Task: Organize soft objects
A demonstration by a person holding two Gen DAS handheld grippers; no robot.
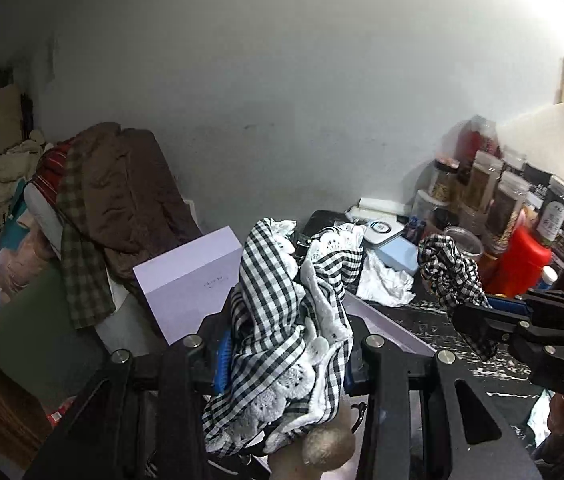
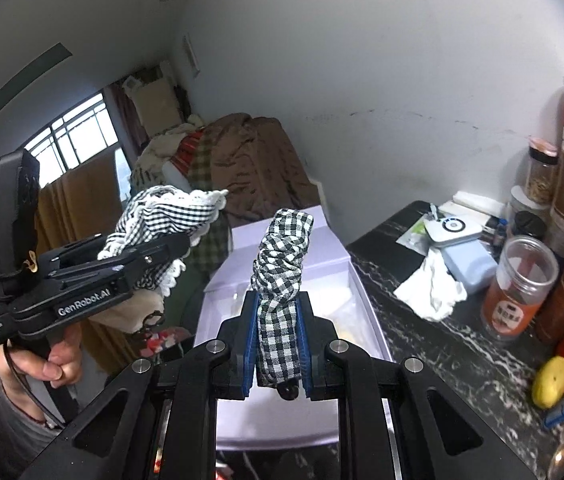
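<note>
**A:** Where do things stand?

**Me:** Both claws are loaded. My right claw (image 2: 277, 336) is clamped tight on a gingham scrunchie (image 2: 282, 264), which stands up between the blue pads. My left claw (image 1: 282, 356) grips a bundle of gingham cloth (image 1: 282, 320) with white lace trim, bunched thick between the pads. Both hang in the air above the open lilac box (image 2: 346, 280) that sits beside the black marble counter (image 2: 442, 344).

**A:** What could spoil it?

**Me:** The cloth, I'd say. It bulges out past the pads and droops low, so a loose fold could catch on the box rim and drag the rest out when I let go. The scrunchie is springy too; released from up here, it might bounce onto the counter.

**A:** Anything near the counter to worry about?

**Me:** Yes, the jars (image 2: 522, 288) crowd its far side. A wide swing of my right claw could knock one over.
</note>
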